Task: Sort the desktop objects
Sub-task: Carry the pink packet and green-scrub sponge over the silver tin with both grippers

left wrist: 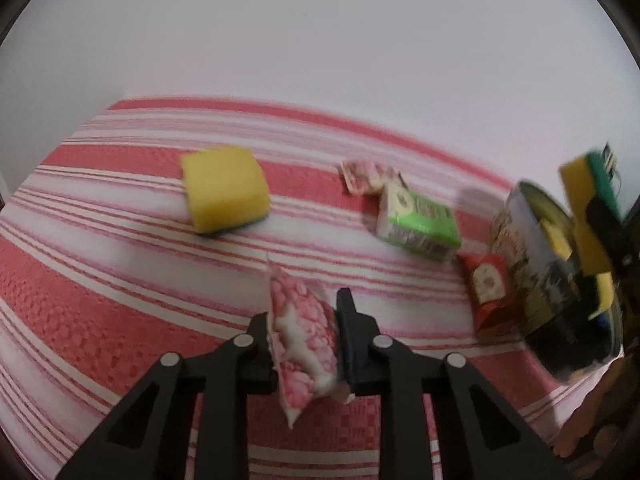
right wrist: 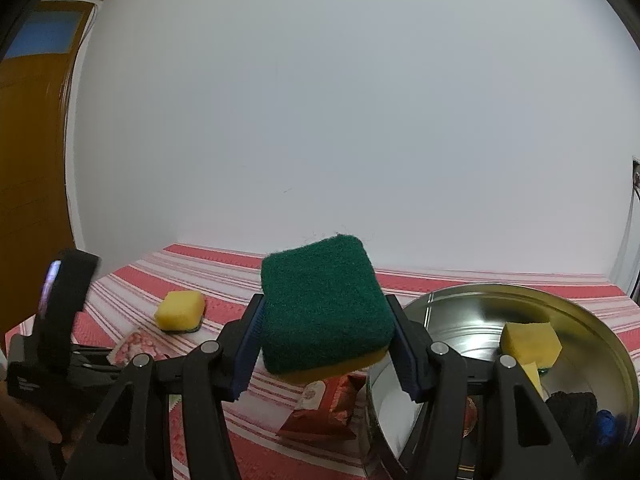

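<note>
Your left gripper [left wrist: 306,336] is clamped on a small pink-and-white patterned plastic sachet [left wrist: 304,344], its black fingers pressed against both flat sides so the packet stands on edge between them, one crimped end poking up past the fingertips and the other hanging down toward the camera; it looks soft and slightly puffed, and it is lifted clear of the red-and-white striped tablecloth [left wrist: 120,280]. Your right gripper [right wrist: 326,320] holds a square scouring sponge [right wrist: 324,304] with a dark green abrasive face turned up and a yellow foam layer beneath; the blue-edged pads squeeze its left and right sides, and it hangs above the cloth just beside the rim of a round metal tin [right wrist: 460,300] with a printed outer wall. Inside that tin lies a yellow sponge piece [right wrist: 530,340] against the shiny floor, along with something dark and something blue near the bottom edge that you cannot make out. On the cloth, a second yellow sponge with a green underside [left wrist: 224,188] sits alone toward the far left, well apart from the rest. A green-and-white small carton [left wrist: 418,220] lies on its side near the middle, touching another pink patterned sachet [left wrist: 366,176] behind it. A red foil packet [left wrist: 486,288] leans against the tin's outer wall.
</note>
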Tool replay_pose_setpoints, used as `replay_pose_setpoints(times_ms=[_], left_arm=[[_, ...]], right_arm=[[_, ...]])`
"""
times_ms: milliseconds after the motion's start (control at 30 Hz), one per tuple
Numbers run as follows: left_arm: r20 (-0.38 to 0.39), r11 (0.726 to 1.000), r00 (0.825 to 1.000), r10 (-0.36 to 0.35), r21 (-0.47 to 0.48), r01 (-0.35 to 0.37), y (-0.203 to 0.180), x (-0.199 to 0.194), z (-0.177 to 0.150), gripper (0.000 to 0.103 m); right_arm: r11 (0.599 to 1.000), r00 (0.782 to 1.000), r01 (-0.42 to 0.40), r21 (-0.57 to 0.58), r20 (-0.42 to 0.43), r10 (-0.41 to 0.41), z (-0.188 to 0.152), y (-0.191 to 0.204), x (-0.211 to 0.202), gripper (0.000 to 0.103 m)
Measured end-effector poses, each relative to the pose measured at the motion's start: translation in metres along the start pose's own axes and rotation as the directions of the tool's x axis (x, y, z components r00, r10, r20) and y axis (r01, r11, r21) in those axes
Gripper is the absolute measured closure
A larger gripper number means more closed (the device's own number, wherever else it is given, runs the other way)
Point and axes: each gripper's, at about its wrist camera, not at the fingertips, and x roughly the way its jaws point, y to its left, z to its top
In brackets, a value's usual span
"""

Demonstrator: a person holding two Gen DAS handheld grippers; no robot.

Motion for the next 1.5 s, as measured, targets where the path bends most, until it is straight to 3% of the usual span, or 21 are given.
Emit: replay_pose_setpoints(times_ms=[100,233,567,1500], left_arm=[[0.071,0.999,0.997,0.018,-0.030,-0.016,0.002,-0.014,-0.002,0.081],[0.108,0.998,0.993,0.038,-0.051,-0.033,0.001,-0.021,-0.003,0.081],[0.213,0.994,0.971,0.110,0.004,-0.114,-0.025,-0.039,-0.004,0.081],[0.276,0.991,0.959,0.062,0.098,-0.093,-0.116,-0.037,-0.020,0.081]], right_arm=[[1.000,1.000,0.007,0.011,0.018,-0.007,0.000,-0.004,-0.005,0.043],[1.000,0.999,0.022,0.015,0.022,-0.023,0.000,-0.008,-0.009,0.043],[0.993,0.991,0.107,-0.051,0.087,-0.102,-0.007,0.004,-0.025,0.043],[0.975,0.967,0.219,0.049,0.123,-0.223,-0.020,-0.078,-0.090,0.043]])
